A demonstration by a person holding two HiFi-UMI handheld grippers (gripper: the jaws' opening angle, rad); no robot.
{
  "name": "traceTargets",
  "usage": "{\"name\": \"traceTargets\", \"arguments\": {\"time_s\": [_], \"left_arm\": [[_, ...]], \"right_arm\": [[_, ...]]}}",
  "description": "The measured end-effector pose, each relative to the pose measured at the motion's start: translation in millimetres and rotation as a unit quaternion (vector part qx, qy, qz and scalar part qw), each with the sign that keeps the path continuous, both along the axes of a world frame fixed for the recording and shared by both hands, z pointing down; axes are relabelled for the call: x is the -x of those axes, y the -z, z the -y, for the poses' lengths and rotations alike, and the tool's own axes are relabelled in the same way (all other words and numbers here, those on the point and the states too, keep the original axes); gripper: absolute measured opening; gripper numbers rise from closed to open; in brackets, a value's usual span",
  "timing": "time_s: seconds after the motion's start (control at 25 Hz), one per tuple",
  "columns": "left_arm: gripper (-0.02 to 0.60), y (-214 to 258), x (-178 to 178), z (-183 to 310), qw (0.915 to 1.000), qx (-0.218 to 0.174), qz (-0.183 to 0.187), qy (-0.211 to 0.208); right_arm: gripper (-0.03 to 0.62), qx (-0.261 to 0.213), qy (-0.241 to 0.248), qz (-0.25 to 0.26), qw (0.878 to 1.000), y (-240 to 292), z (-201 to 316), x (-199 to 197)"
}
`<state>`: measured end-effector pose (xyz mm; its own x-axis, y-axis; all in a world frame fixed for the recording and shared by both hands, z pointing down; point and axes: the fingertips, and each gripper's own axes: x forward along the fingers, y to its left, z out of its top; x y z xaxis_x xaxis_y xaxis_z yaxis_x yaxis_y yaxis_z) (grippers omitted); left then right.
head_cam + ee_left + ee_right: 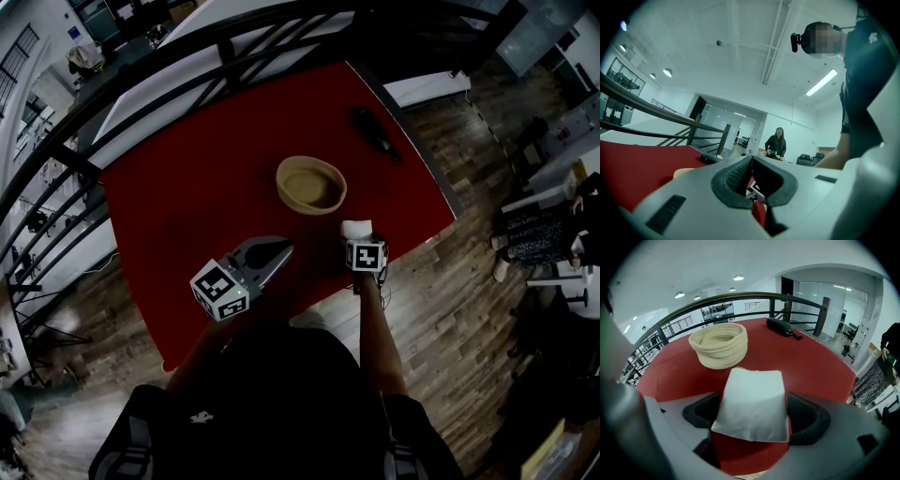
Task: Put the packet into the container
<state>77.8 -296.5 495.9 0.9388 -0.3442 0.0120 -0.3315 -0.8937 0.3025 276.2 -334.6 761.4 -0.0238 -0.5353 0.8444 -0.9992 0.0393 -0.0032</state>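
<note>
Red tabletop (187, 187), round coiled-rope container (717, 352); soft white pillowy packet (752, 401)

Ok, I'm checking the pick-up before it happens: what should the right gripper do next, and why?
Probably close the right gripper on the white packet: its fingers stand wide open on either side of it, the packet lies on the red table ungripped, and the basket sits just beyond.

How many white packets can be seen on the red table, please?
1. The packet lies on the red table, between the open jaws of the right gripper, in front of the basket. The basket looks empty in the head view.
</note>
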Motion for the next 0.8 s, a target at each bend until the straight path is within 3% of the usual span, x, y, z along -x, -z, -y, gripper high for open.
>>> {"name": "traceTargets", "arguments": {"time_s": [0.36,0.8], "left_arm": [[0.011,3.8,-0.4,4.2,1.0,0.0,0.003,0.007],[0.011,1.1,-2.1,5.6,0.9999,0.004,-0.007,0.011]], "right_arm": [[0.42,-0.002,0.018,0.005,1.0,-0.3,1.5,-0.3],[0.403,-0.045,0.063,-0.008,0.997,37.2,17.8,5.7]]}}
